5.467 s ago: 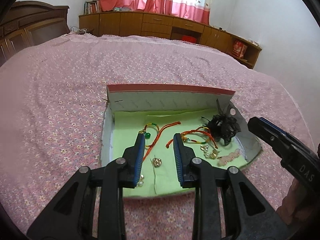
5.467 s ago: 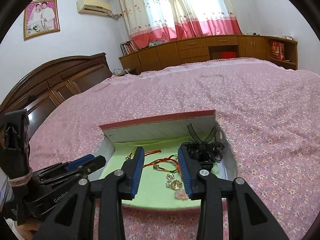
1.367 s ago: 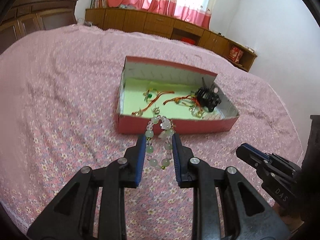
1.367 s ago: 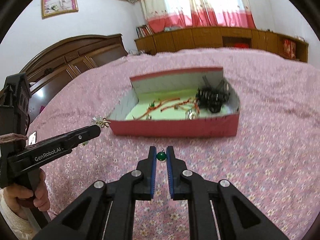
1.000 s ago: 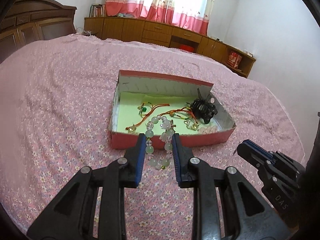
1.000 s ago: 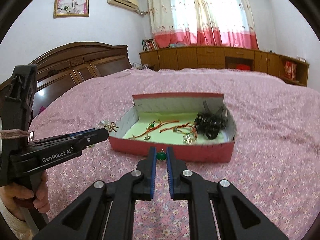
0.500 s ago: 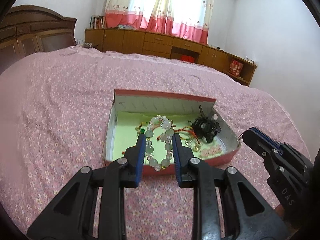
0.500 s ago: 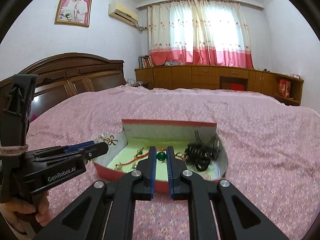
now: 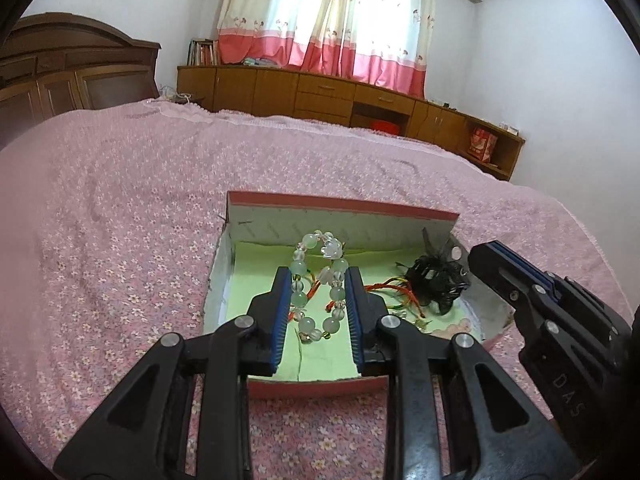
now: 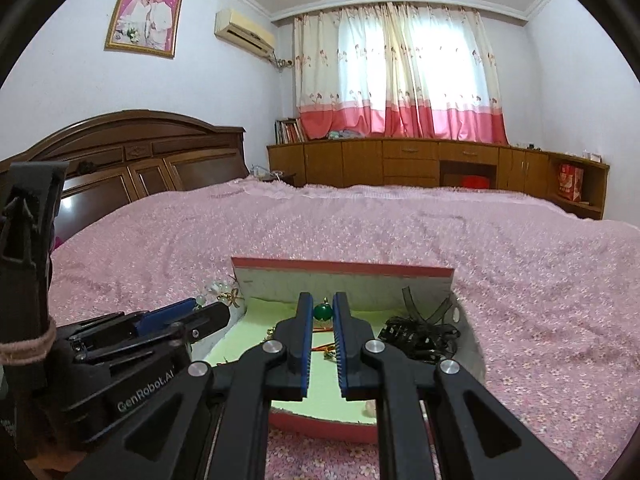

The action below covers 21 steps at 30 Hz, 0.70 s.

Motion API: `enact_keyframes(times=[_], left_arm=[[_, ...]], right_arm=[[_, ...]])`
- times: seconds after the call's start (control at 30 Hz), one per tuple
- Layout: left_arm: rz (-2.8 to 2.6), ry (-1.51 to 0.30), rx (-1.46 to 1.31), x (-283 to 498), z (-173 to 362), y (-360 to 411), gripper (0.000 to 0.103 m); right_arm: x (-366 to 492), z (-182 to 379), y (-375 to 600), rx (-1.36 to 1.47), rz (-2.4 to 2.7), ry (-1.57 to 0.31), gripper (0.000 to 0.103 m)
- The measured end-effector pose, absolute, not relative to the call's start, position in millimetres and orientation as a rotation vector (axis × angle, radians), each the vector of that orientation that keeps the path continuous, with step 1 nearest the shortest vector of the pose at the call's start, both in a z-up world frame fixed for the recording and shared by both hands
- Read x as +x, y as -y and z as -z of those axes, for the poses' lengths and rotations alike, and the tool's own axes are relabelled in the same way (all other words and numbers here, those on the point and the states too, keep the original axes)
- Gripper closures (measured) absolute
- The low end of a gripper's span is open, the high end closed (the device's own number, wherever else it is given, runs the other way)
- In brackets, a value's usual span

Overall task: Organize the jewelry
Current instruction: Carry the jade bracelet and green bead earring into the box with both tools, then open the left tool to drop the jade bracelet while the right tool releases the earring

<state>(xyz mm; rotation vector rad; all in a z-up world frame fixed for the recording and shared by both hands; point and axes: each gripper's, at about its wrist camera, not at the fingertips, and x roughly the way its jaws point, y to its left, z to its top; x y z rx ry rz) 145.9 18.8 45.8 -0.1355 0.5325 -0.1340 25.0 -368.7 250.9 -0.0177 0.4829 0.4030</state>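
A pink box [image 9: 340, 210] with a green lining lies on the bed. My left gripper [image 9: 318, 276] is shut on a pale green and clear bead bracelet [image 9: 318, 280], held over the box's near half. My right gripper [image 10: 323, 304] is shut on a small green bead [image 10: 323, 312] with a gold fitting, above the box [image 10: 344, 268]. Inside the box lie red and orange cords [image 9: 394, 290], a black hair clip [image 9: 434, 280] and small pale pieces. The right gripper's body [image 9: 552, 312] shows at the right of the left wrist view, and the left gripper's body [image 10: 160, 328] at the left of the right wrist view.
The bed wears a pink flowered cover [image 9: 120, 220]. A dark wooden headboard [image 10: 132, 152] stands on the left. Low wooden cabinets [image 10: 420, 160] run under the curtained window at the back. A red bag [image 9: 483, 145] sits on a shelf at the far right.
Both grippers have moved forward, from in front of the box to over its inside. The box looms larger in both views. The bracelet and the green bead stayed gripped.
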Motion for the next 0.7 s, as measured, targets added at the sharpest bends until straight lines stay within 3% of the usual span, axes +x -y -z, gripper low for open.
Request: enact_keyframes(times=[0.7], left_arm=[[0.111, -0.766, -0.129, 193, -5, -20, 0.081]], right_arm=[[76, -186, 359, 0.029, -0.419, -0.848, 0.091]])
